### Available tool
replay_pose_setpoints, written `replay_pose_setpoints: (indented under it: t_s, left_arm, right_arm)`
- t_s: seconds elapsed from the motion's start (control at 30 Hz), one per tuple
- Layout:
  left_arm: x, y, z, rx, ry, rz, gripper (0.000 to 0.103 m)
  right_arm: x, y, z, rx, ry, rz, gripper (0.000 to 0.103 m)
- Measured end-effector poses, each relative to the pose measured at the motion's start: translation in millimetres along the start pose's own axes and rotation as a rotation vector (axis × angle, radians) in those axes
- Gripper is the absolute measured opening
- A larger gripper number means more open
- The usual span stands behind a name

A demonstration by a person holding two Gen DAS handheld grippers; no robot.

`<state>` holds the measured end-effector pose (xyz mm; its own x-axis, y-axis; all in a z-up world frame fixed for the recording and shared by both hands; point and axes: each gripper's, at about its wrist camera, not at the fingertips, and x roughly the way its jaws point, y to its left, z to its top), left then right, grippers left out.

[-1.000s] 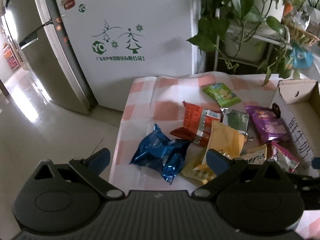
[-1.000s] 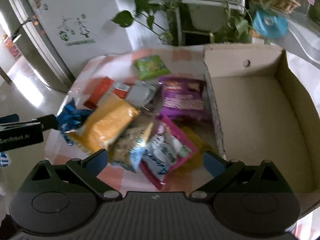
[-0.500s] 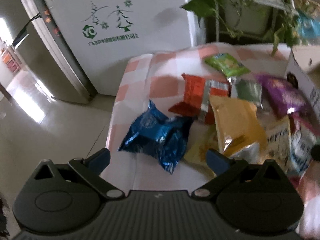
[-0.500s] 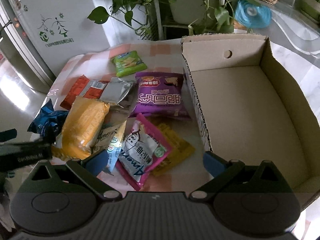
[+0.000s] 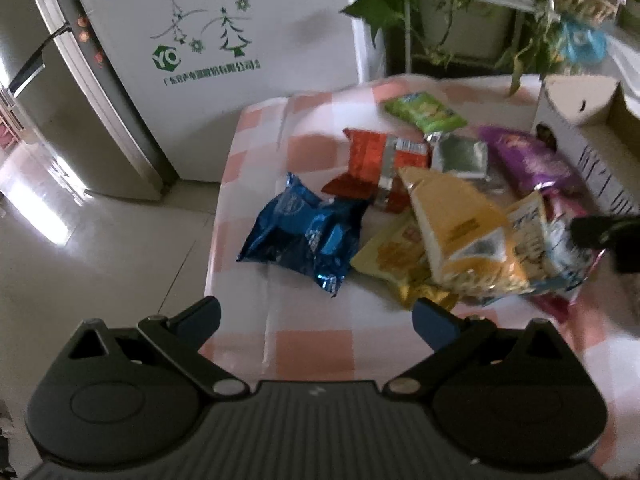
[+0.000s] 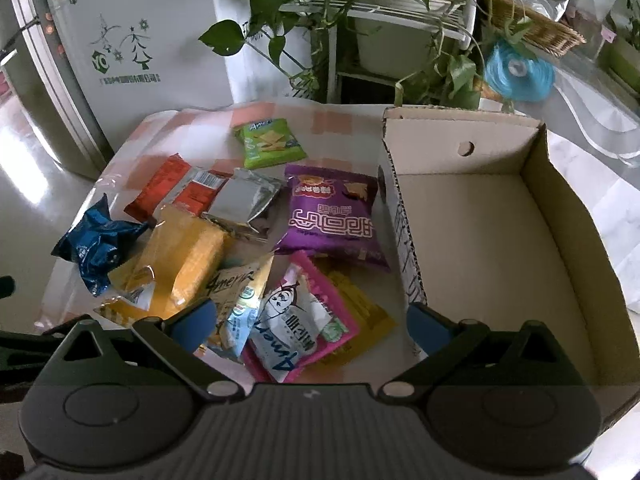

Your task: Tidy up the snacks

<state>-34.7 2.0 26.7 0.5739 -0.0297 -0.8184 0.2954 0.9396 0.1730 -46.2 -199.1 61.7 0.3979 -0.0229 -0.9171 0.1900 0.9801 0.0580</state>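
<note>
Several snack packets lie heaped on a pink-checked tablecloth (image 5: 312, 344): a blue foil bag (image 5: 304, 232) (image 6: 96, 244), an orange-yellow bag (image 5: 460, 228) (image 6: 180, 260), a red packet (image 6: 176, 188), a silver packet (image 6: 244, 196), a green packet (image 6: 270, 142), a purple bag (image 6: 332, 216) and a pink-edged packet (image 6: 300, 320). An open cardboard box (image 6: 568, 216) with nothing in it stands to their right. My left gripper (image 5: 316, 316) hovers open in front of the blue bag. My right gripper (image 6: 308, 320) hovers open above the pink-edged packet, beside the box's left wall.
A white fridge (image 5: 224, 40) with green tree print stands behind the table's left end. Potted trailing plants on a white rack (image 6: 360, 20) sit behind the table. The table's left edge drops to a tiled floor (image 5: 80, 240). A wicker basket (image 6: 532, 20) rests at the back right.
Both grippers have moved over the table: the left view has drawn back from the packets and the right view has risen and shifted right. The jaws have stayed open and the packets have not moved.
</note>
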Motion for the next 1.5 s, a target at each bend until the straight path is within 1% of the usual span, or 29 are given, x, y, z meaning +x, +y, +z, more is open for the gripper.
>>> replay_pose_setpoints:
  t_s: [0.13,0.23,0.4,0.53,0.87,1.27,1.5]
  left_arm:
    - [-10,2,5,-0.03,-0.015,-0.024,0.102]
    - [-16,2,8,-0.045,-0.028,-0.029,0.102]
    - [-21,6,12,-0.076,-0.043,-0.038,0.102]
    - [-24,8,15,-0.093,-0.05,-0.046,0.102]
    - [-26,5,17,-0.089,-0.064,-0.03,0.102]
    - [-26,5,19,-0.086,-0.06,-0.006,0.102]
    - [-23,6,19,-0.119,-0.037,-0.011,0.102]
  right_arm:
    - [-1,9,1,-0.027,-0.009,-0.023,0.103]
    - [-7,17,1,-0.063,-0.054,-0.039,0.103]
    - [-17,24,2,-0.086,-0.112,-0.073,0.103]
    - [-17,25,2,-0.078,-0.096,-0.048,0.103]
    - [-16,26,-1,-0.048,-0.075,-0.048,0.103]
    - [-15,27,-1,-0.056,-0.077,-0.075,0.103]
    - [-14,32,-3,-0.067,-0.076,-0.098,0.103]
